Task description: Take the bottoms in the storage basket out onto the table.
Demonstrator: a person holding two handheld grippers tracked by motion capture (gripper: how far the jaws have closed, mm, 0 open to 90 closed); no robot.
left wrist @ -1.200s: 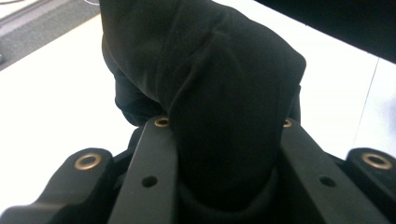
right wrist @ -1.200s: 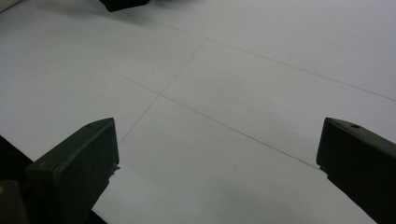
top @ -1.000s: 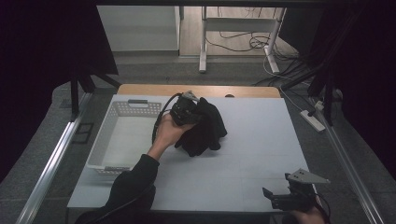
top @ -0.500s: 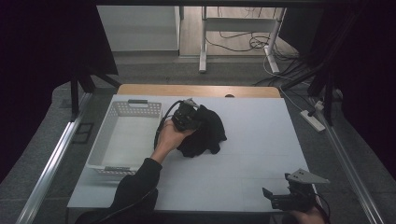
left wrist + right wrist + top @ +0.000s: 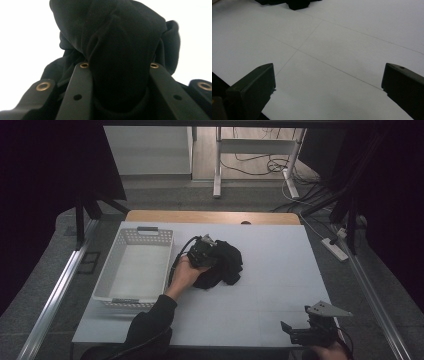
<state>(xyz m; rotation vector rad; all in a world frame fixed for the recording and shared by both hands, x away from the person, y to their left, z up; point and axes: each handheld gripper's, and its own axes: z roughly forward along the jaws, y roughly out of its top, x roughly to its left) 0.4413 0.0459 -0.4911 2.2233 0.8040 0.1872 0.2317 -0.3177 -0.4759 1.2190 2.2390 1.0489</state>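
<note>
Left gripper [image 5: 209, 254]: sits on a crumpled black fabric garment [image 5: 226, 265] near the middle of the white surface [image 5: 270, 285]. In the left gripper view a thick fold of the garment [image 5: 120, 50] fills the gap between the two black jaws, cloth against both inner faces; gripper clamped on the fabric. The jaws have just been opening a little, with the cloth between them. The rest of the garment lies bunched on the surface beyond and to the right of the gripper in the high view.

Person's left hand [image 5: 182, 274] wraps the gripper body; dark sleeve runs down to the bottom edge of the high view.

White perforated plastic basket [image 5: 135, 270]: on the left part of the surface, just beside the left hand, apart from the garment.

Right gripper [image 5: 305, 335]: at the near right corner of the surface, well apart from the garment. Right gripper view: jaws stand wide, bare surface between them, edge of the garment [image 5: 294, 3] at the far top.
</note>
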